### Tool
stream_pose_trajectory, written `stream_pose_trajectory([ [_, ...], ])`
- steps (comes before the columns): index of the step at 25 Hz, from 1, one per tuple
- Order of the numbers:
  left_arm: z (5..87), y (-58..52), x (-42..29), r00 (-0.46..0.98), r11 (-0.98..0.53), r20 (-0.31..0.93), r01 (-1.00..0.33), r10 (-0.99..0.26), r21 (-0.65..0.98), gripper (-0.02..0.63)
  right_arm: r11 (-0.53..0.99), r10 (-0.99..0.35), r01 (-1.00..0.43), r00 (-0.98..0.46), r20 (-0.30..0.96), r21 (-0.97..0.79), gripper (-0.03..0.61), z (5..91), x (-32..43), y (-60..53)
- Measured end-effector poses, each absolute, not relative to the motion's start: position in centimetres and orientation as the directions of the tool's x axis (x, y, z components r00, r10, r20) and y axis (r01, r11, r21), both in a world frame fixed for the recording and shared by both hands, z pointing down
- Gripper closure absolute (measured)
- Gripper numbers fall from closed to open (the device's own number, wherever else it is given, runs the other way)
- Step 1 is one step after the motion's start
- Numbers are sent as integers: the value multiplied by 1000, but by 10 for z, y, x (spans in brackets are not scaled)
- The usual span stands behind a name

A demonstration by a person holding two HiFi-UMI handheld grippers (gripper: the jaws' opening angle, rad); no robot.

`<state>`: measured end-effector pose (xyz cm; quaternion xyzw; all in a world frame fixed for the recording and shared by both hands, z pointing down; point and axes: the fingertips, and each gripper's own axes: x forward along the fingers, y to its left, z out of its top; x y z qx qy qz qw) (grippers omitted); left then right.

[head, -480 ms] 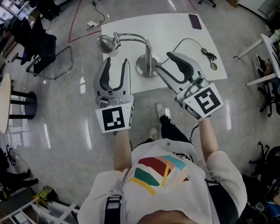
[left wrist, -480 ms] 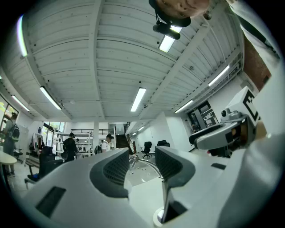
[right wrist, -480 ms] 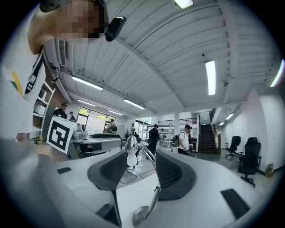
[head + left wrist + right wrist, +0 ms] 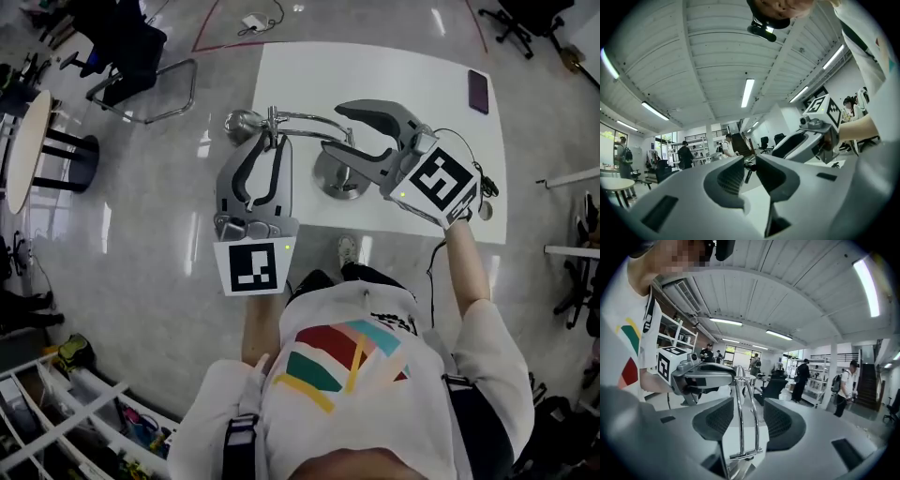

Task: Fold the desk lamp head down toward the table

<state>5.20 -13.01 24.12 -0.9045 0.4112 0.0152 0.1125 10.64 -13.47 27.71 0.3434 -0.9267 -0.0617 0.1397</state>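
Note:
A chrome desk lamp stands on the white table (image 4: 403,75). Its round base (image 4: 328,184) is near the front edge, and its arm bends left to the head (image 4: 240,122), which hangs past the table's left edge. My right gripper (image 4: 336,129) reaches in from the right, open, with the lamp's twin chrome rods (image 4: 740,418) upright between its pads (image 4: 717,420). My left gripper (image 4: 267,141) points at the arm just right of the head; its jaws stand a little apart, and a dark part of the lamp (image 4: 749,171) shows in the gap beyond the tips.
A dark phone (image 4: 479,91) lies at the table's far right, and a black cable (image 4: 487,187) runs by the right edge. A metal-framed chair (image 4: 141,70) and a round side table (image 4: 21,141) stand on the glossy floor to the left. People and shelves are far behind.
Both grippers have moved forward to the lamp. The right jaws now straddle the lamp's rods, and the left tips have come up to the arm beside the head.

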Motion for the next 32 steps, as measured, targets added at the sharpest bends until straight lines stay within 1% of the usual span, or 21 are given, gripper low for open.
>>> stream_pose_trajectory([
  [4,247,-150,48,641,-625,-93,-765,-762,-154,494,851,-524,-488,-800,290,191,379,292,91,-163],
  [7,252,-165,39,633,-619,-78,-771,-770,-147,497,888,-459,-439,-828,322,137,381,301,77,-178],
  [8,252,-169,36,632,-618,-71,-772,-772,-149,499,892,-450,-432,-829,331,131,413,300,73,-181],
  [15,252,-178,24,654,-643,-63,-754,-754,-134,500,909,-409,-401,-801,437,116,414,303,58,-189],
  [21,257,-178,13,671,-658,-35,-735,-741,-167,500,920,-380,-377,-781,495,112,414,303,46,-190],
  [24,259,-178,12,681,-670,-37,-728,-731,-146,500,922,-372,-371,-764,527,112,414,306,45,-191],
  [32,267,-176,9,705,-693,50,-677,-707,-249,500,924,-362,-366,-736,571,114,414,307,40,-191],
])
